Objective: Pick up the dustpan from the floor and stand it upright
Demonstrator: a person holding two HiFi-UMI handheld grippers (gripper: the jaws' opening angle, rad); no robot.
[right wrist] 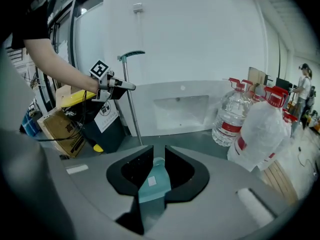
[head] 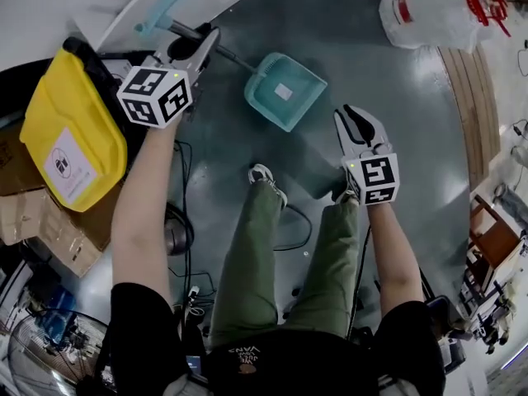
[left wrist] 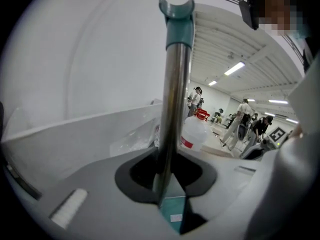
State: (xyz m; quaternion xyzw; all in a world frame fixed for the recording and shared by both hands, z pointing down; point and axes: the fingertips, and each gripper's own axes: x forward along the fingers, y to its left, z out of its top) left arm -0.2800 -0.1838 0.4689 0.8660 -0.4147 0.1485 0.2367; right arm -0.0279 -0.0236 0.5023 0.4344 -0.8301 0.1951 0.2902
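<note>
The teal dustpan has a long metal handle that rises steeply toward me and ends in a teal clip. My left gripper is shut on that handle partway up. In the left gripper view the pole runs straight up between the jaws, with the pan far below. My right gripper hovers to the right of the pan, apart from it. Its jaws stand slightly apart, and the pan shows through the narrow gap beyond them. Whether the pan touches the grey floor I cannot tell.
A black bin with a yellow lid and cardboard boxes stand at the left. Large water bottles and a wooden pallet are at the right. A white basin is behind the pan. My shoes and cables are on the floor.
</note>
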